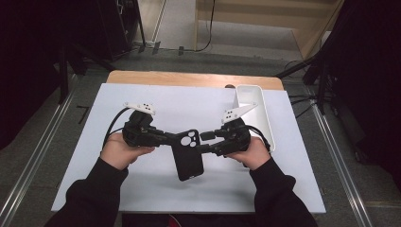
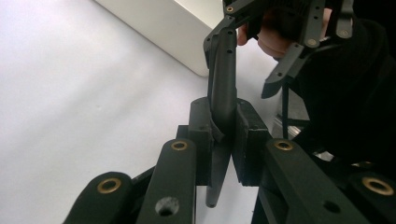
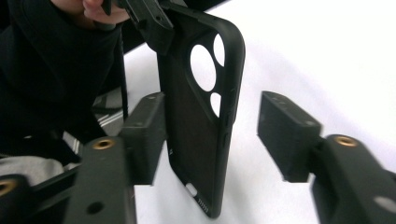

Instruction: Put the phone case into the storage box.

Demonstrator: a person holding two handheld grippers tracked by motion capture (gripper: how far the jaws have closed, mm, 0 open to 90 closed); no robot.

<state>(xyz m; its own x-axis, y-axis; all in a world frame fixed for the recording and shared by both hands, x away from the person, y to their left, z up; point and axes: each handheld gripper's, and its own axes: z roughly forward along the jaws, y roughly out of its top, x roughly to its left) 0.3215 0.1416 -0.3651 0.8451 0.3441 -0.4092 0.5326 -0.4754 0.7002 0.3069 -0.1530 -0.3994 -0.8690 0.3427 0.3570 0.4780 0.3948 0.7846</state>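
A black phone case with round camera holes hangs above the white table sheet, between the two grippers. My left gripper is shut on the case's upper left edge; in the left gripper view its jaws clamp the thin case edge-on. My right gripper is open at the case's right side. In the right gripper view the case stands between my right gripper's spread jaws, close to the left jaw, with a wide gap to the right one.
A long white tray lies at the sheet's right rear, also visible as the white tray behind the case. A wooden table edge runs along the back. Metal rails and dark stands flank the table.
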